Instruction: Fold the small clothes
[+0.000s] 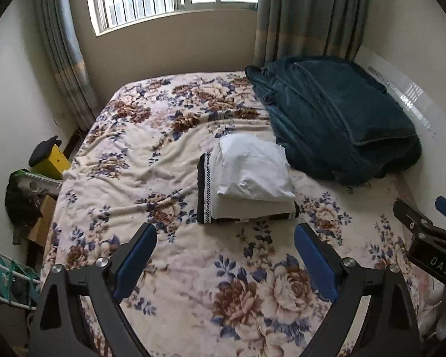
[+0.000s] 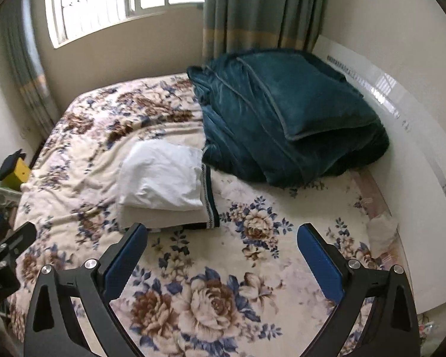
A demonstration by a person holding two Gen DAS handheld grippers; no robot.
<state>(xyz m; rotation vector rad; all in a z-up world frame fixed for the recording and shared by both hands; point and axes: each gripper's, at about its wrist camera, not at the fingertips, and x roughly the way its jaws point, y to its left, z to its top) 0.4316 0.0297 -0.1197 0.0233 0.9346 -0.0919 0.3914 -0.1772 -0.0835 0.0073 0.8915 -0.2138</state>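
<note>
Both tools hang above the bed [image 1: 193,267] with nothing in them, the left tool [image 1: 225,248] and the right tool [image 2: 222,248] each spread wide. The folded white garment [image 1: 252,169] tops a small folded stack mid-bed, just beside a heaped teal blanket [image 1: 336,119].

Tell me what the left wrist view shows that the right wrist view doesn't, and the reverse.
Only the left wrist view shows the white wire rack beside the bed and the stack's patterned trim along its left side. Only the right wrist view shows crumpled white cloth by the wall. Both show the folded white garment on its stack, the teal blanket, the floral bedspread, and both grippers, left gripper and right gripper, open and empty.
</note>
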